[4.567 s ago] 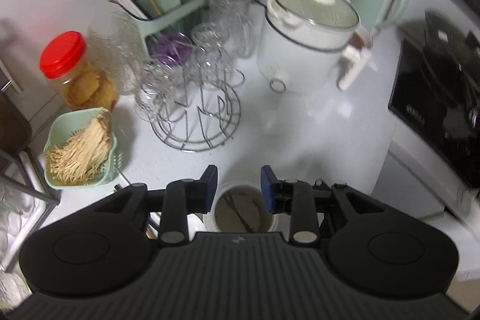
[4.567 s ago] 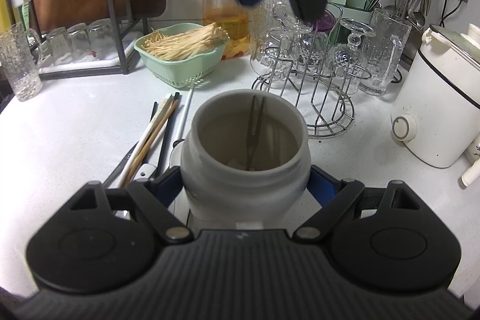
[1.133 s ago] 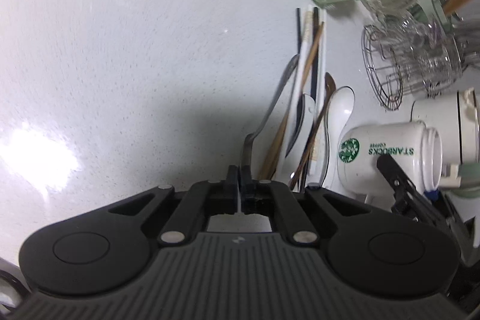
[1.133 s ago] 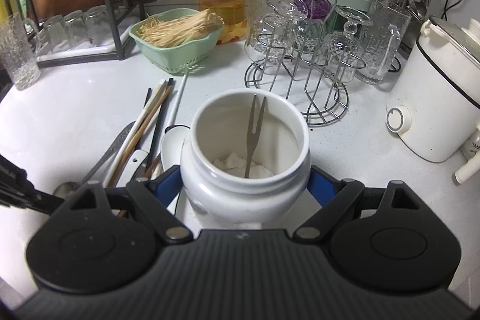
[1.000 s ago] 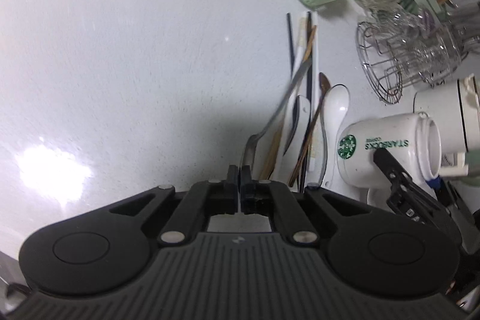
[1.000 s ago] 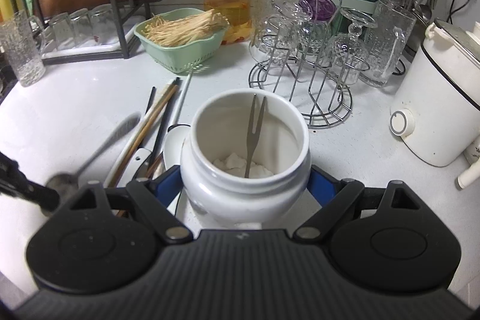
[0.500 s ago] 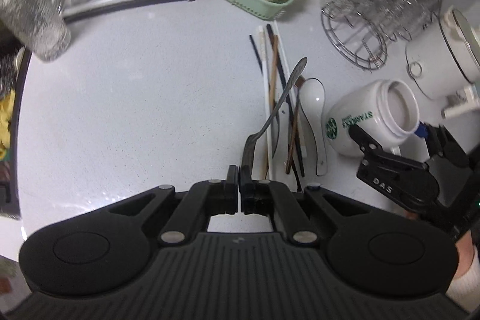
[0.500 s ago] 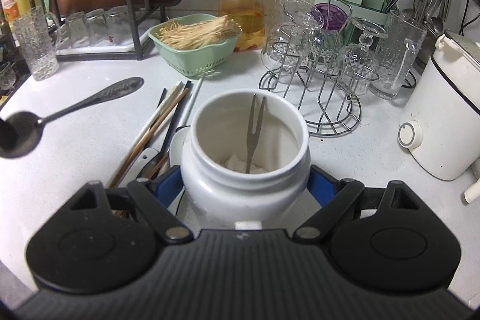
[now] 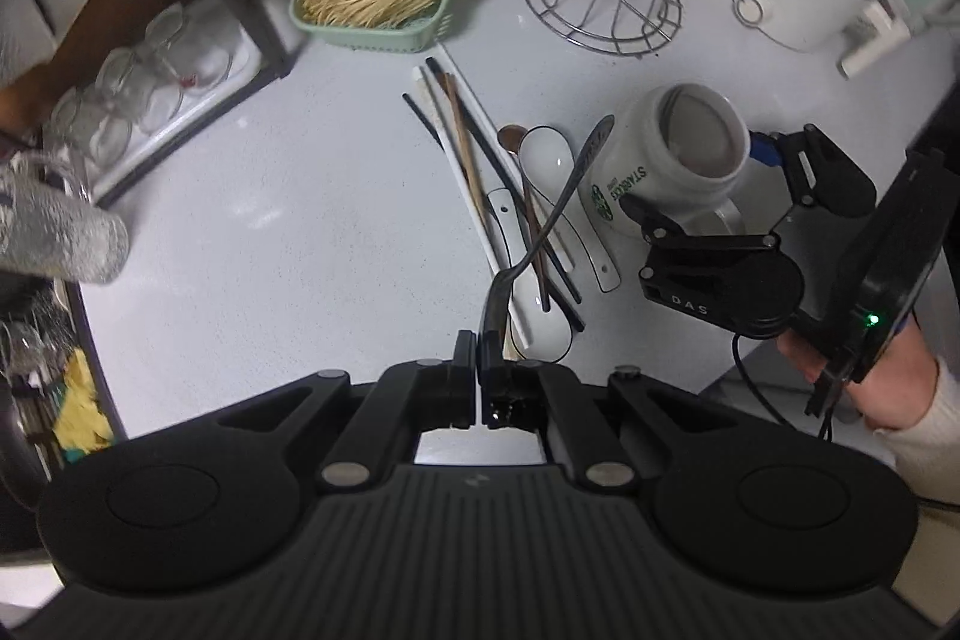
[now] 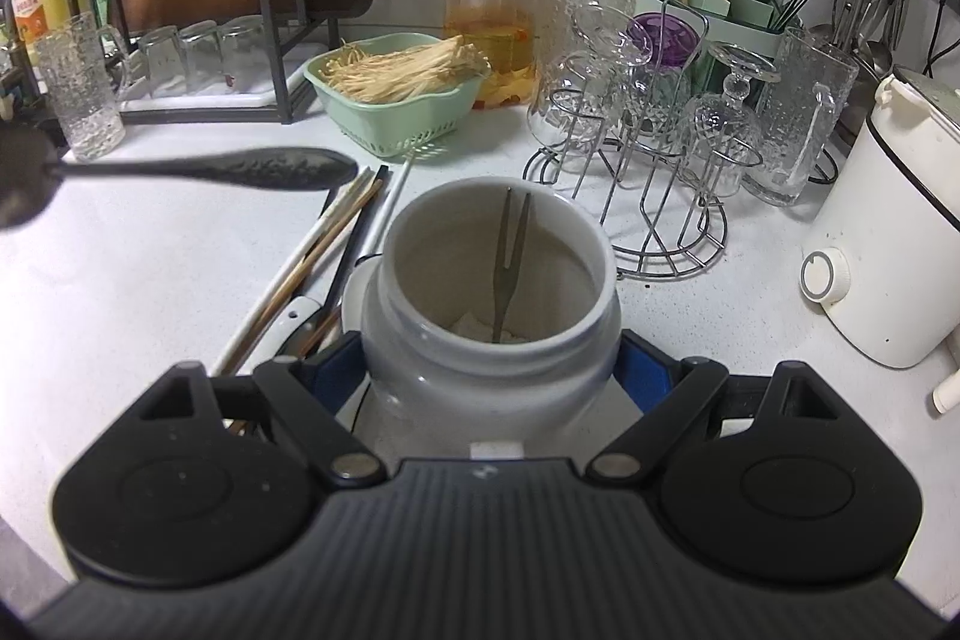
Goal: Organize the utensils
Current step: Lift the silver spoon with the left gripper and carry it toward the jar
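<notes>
So I've got the spoon [image 9: 555, 214] off the counter [image 9: 270, 220] now. A second ago it was still down in the pile [image 9: 516, 220] of chopsticks and spoons. The left gripper [image 9: 478, 358] has its fingers pressed tight on the bowl end, handle sticking out in the air, tip close to the mug [image 9: 672, 166]. The right gripper [image 10: 489, 370] clamps the mug, tipped toward me, with one fork [image 10: 507, 256] inside already. Next up, I reckon, is swinging the handle into the mouth.
</notes>
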### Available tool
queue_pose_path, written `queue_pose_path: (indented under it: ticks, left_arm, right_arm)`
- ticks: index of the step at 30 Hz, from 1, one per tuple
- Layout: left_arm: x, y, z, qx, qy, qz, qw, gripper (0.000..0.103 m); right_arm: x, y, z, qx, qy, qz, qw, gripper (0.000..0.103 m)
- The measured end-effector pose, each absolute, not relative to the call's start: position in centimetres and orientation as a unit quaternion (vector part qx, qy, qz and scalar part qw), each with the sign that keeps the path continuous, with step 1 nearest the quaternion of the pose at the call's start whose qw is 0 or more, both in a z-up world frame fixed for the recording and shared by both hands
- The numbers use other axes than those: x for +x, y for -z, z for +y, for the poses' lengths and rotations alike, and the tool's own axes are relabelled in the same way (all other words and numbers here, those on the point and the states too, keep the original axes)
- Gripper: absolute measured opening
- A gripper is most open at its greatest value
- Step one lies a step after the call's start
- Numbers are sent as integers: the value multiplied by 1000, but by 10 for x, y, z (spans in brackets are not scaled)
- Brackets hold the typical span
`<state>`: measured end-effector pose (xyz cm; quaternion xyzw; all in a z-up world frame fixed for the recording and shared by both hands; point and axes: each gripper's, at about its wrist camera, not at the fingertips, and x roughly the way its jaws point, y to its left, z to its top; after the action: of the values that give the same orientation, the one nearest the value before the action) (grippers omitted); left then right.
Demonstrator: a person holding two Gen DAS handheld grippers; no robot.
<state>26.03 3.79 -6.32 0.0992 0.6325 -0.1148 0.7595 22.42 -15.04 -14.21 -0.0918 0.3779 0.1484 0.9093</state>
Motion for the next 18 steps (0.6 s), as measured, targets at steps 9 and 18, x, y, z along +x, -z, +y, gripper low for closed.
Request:
queue_pose_path:
  ticks: [9,18]
  left_arm:
    - [280,13,5,193,157,624,741,1]
    - [305,-19,-16,253,177,638,706,1]
  right_arm:
    - [223,143,-152,-88,-152,374,911,90]
    - [222,143,-152,-89,-157,372,911,90]
